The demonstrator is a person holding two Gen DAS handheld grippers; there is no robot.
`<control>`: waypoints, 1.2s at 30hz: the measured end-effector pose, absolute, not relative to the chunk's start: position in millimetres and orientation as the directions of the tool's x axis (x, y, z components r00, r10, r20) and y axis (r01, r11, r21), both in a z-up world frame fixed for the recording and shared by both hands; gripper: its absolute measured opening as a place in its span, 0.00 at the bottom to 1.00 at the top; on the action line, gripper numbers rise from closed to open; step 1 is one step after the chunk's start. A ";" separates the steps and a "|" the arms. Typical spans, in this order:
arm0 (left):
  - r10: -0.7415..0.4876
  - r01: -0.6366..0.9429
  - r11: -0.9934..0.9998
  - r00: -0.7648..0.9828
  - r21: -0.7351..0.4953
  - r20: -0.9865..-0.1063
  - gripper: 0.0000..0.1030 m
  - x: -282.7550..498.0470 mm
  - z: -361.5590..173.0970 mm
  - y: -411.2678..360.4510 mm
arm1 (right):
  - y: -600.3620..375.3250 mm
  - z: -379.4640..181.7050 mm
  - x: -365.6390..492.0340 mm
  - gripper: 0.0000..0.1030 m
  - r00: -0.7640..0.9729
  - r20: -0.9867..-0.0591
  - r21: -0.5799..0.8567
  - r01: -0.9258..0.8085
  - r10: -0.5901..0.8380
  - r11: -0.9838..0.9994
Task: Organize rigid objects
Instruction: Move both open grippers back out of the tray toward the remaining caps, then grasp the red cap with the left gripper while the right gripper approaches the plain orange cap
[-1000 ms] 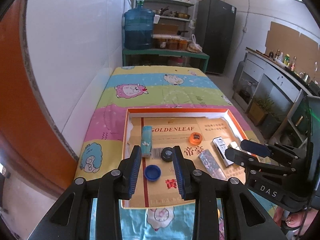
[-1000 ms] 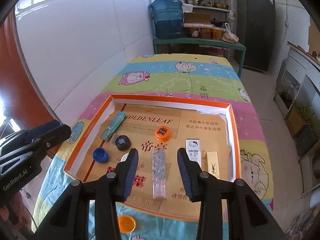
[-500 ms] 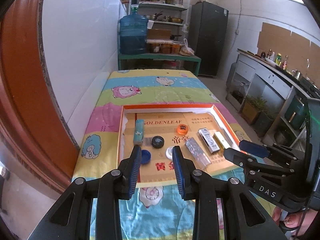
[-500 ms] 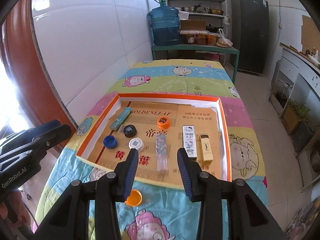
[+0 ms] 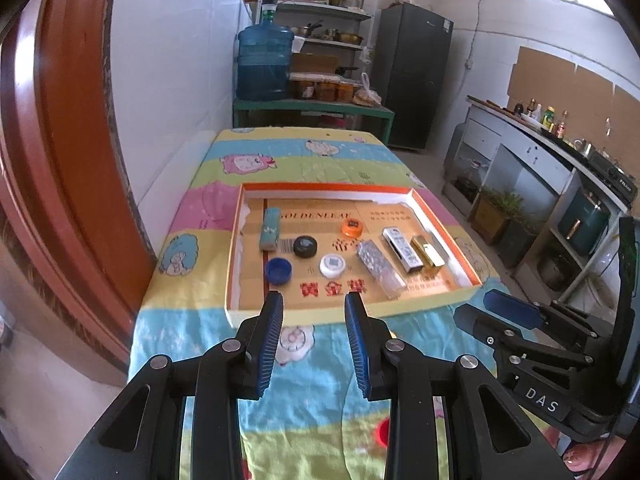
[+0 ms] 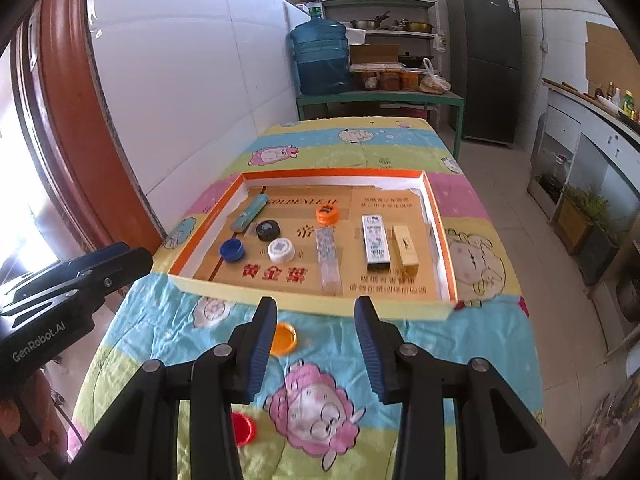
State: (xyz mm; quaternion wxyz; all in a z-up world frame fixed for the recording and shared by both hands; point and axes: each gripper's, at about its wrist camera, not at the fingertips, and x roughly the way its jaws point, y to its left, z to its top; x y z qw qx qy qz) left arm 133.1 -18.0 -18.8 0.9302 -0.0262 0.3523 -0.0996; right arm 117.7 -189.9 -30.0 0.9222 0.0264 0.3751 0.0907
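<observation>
Orange-rimmed cardboard tray sat mid-frame in the left wrist view on the worktop, which wore a cartoon-print cloth. Inside the tray: teal case at 10 o'clock, black cap just right of it, blue cap at 8 o'clock, white cap near centre, orange cap toward 12. A glittery clear box, a white printed box and a gold box lay side by side toward 3 o'clock. Left claw hung over the cloth at 6 o'clock of the tray, jaws apart, nothing between them. Right claw was visible at 4 o'clock, side-on. A red cap peeked out low on the cloth, partly hidden by the claw.

Right wrist view: same tray, same contents, teal case at 10 o'clock, gold box and white printed box at 3 o'clock. Right claw was apart and empty, over the cloth at 6 o'clock of the tray. A yellow-orange cap lay on the cloth outside the tray, just beside the claw's left finger. The red cap lay at 7 o'clock, half behind the claw. Left claw showed at 9 o'clock; its opening could not be told from here.
</observation>
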 end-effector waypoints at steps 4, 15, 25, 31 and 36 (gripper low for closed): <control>-0.220 0.175 0.975 0.724 -0.134 -0.654 0.32 124.9 -25.3 -17.8 | -190.6 -34.9 104.7 0.39 0.702 -0.688 0.125 -0.135 0.184 0.983; -0.308 0.248 0.951 0.672 -0.187 -0.674 0.32 101.9 -55.8 -35.3 | -204.4 -50.2 78.2 0.39 0.692 -0.702 0.148 -0.091 0.169 0.985; -0.365 0.349 0.920 0.611 -0.175 -0.702 0.33 86.1 -91.8 -64.2 | -217.7 -68.3 73.9 0.39 0.667 -0.727 0.175 -0.050 0.164 0.983; -0.371 0.372 0.913 0.594 -0.165 -0.714 0.33 84.4 -106.5 -72.1 | -223.8 -71.9 73.4 0.39 0.661 -0.732 0.184 -0.041 0.165 0.982; -0.362 0.379 0.913 0.588 -0.150 -0.723 0.33 86.1 -114.9 -75.4 | -225.4 -73.6 73.6 0.39 0.659 -0.734 0.189 -0.040 0.168 0.981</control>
